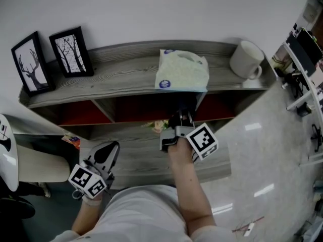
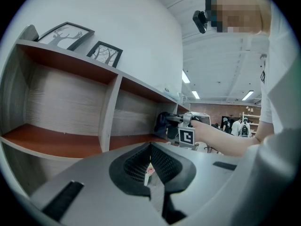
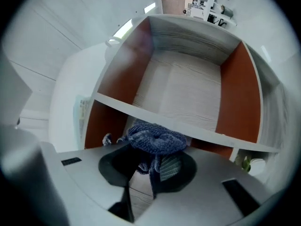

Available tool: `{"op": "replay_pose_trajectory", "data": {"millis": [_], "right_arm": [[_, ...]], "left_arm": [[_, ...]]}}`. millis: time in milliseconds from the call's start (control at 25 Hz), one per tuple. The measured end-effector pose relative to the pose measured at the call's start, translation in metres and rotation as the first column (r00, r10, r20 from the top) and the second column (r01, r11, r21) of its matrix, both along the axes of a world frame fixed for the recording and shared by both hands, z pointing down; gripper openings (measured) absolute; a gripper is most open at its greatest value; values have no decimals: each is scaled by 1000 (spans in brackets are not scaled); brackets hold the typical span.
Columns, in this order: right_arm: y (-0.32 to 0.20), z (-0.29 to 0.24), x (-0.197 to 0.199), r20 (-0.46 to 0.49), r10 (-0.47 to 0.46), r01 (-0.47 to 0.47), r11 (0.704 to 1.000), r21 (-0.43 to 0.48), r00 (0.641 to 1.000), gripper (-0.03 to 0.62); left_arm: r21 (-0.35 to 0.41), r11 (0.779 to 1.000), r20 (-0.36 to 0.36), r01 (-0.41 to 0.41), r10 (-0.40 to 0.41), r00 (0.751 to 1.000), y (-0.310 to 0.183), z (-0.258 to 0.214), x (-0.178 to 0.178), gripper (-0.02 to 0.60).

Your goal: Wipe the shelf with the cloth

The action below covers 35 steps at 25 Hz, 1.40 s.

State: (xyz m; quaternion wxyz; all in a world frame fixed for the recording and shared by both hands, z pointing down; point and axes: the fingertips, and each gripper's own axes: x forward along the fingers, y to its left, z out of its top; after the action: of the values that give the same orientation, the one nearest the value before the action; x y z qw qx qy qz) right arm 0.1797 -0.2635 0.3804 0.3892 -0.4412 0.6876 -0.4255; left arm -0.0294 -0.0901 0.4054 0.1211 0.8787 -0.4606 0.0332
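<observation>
Blue knitted cloth sits bunched between the fingers of the right gripper, which are clamped on it. The wad bulges out past the fingertips and lies against the front edge of a board of the grey wooden shelf. In the head view the bare right forearm stretches straight forward, pointing that gripper into the red-lined opening under the top board, directly below a plastic packet. The left gripper hangs low at the left, apart from the shelf, its fingers drawn together on nothing. Two framed tree pictures and a white mug stand on top.
</observation>
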Motion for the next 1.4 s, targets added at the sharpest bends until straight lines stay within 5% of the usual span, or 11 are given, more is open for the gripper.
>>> {"op": "replay_pose_trajectory", "data": {"millis": [320, 680, 1120, 1400], "right_arm": [[3, -59, 2, 60, 8, -18, 987, 162, 998, 92], [-19, -68, 1, 126, 36, -64, 973, 222, 991, 92], [-55, -26, -4, 105, 81, -93, 989, 118, 991, 91], [-64, 24, -4, 124, 117, -108, 991, -74, 985, 91]], "left_arm": [[6, 1000, 7, 10, -10, 1000, 3, -2, -1, 15], [6, 1000, 15, 27, -27, 1000, 6, -5, -5, 15], [-3, 998, 19, 64, -64, 998, 8, -2, -17, 15], [-9, 997, 18, 80, -80, 997, 8, 0, -22, 16]]}}
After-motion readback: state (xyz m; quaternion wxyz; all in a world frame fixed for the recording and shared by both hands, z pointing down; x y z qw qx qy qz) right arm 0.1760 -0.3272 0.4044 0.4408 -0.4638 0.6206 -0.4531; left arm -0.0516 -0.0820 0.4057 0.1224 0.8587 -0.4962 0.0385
